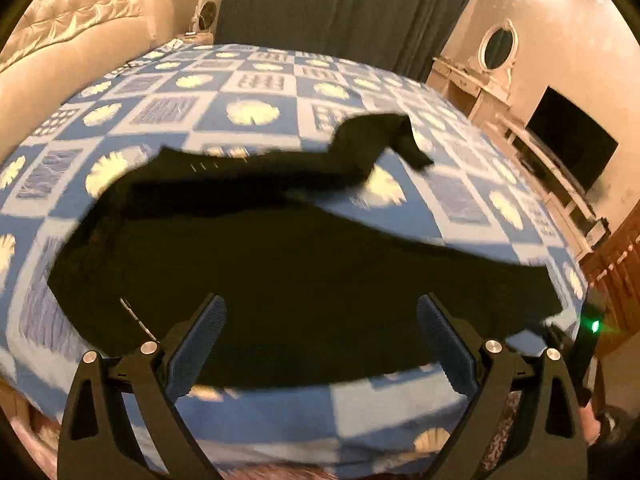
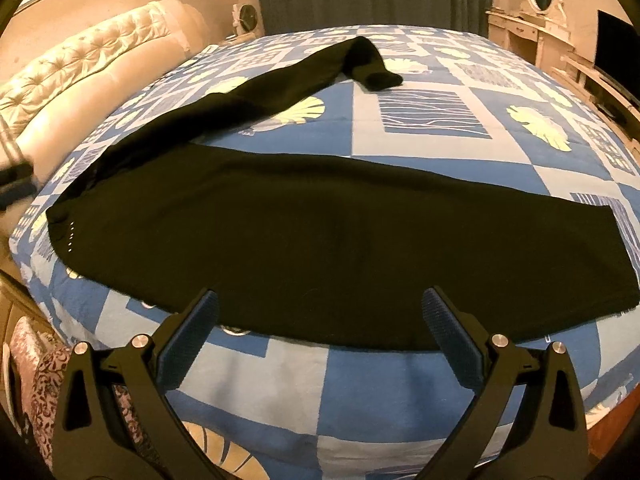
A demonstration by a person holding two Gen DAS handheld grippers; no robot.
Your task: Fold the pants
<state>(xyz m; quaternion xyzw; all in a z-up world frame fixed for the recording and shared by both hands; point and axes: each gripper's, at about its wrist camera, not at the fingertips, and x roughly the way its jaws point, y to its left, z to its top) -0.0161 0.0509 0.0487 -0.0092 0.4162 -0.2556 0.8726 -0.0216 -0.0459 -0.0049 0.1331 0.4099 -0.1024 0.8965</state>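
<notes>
Black pants (image 1: 280, 256) lie spread on a bed with a blue and white patterned cover (image 1: 256, 80). One leg lies flat along the near edge; the other runs toward the far side with its end folded over (image 2: 372, 68). The waist end is at the left (image 2: 68, 232). My left gripper (image 1: 320, 312) is open and empty, hovering above the near leg. My right gripper (image 2: 320, 308) is open and empty, just above the near edge of the pants (image 2: 320, 248). The right gripper's body shows at the right edge of the left wrist view (image 1: 588, 340).
A tufted cream headboard (image 2: 88, 64) stands at the left. A dark curtain (image 1: 344, 4) hangs behind the bed. A dresser with an oval mirror (image 1: 496, 52) and a dark screen (image 1: 572, 140) stand at the right. Patterned fabric (image 2: 40, 380) lies beside the bed's near left.
</notes>
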